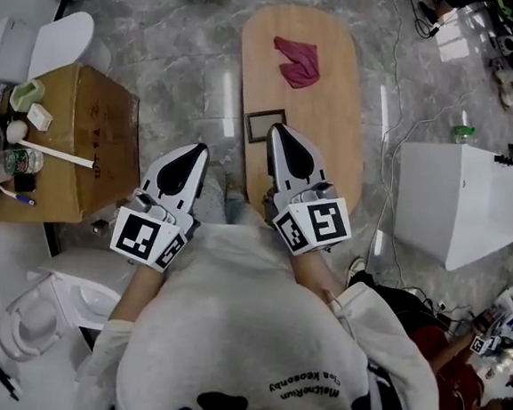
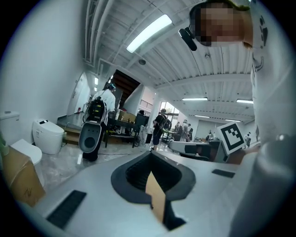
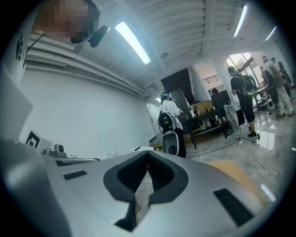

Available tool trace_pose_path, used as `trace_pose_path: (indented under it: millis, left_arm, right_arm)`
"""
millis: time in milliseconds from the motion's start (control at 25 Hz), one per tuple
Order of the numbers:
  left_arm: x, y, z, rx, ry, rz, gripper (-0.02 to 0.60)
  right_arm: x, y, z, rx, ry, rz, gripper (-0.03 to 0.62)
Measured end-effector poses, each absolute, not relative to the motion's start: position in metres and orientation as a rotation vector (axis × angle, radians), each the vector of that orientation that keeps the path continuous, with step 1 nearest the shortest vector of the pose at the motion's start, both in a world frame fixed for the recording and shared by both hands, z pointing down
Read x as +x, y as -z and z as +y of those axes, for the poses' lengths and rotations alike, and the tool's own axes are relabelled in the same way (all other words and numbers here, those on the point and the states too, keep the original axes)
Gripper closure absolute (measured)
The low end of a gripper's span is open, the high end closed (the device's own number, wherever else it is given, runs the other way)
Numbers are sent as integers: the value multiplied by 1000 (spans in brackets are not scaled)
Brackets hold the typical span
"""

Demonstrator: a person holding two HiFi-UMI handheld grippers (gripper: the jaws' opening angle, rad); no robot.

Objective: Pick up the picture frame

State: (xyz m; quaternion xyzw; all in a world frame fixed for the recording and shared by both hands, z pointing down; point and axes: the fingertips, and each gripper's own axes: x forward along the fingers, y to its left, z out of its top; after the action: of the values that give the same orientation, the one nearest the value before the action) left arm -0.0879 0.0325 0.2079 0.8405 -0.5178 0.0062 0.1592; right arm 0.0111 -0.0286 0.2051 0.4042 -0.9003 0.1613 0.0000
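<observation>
The picture frame point(image 1: 264, 122), small and dark-edged with a pale middle, lies flat at the left edge of the oval wooden table point(image 1: 326, 125). My right gripper point(image 1: 277, 128) is shut and empty, its tip just beside the frame's near right corner; I cannot tell if it touches. My left gripper point(image 1: 200, 149) is shut and empty too, over the floor to the left of the table, short of the frame. In the left gripper view point(image 2: 151, 157) and the right gripper view point(image 3: 148, 156) the jaws are closed together with nothing between them; the frame does not show there.
A crumpled red cloth point(image 1: 298, 60) lies at the table's far end. A cardboard box point(image 1: 83, 149) with small items on top stands at the left, white toilets around it. A white cabinet point(image 1: 457, 204) and cables are at the right. Another person point(image 1: 464, 379) sits at the lower right.
</observation>
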Motion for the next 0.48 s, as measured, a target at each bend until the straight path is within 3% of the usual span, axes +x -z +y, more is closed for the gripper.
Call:
trace_pose_path:
  millis: [480]
  left_arm:
    - [-73, -250, -38, 2463, -70, -1228, 574]
  right_arm:
    - [20, -237, -74, 1287, -435, -2726, 586]
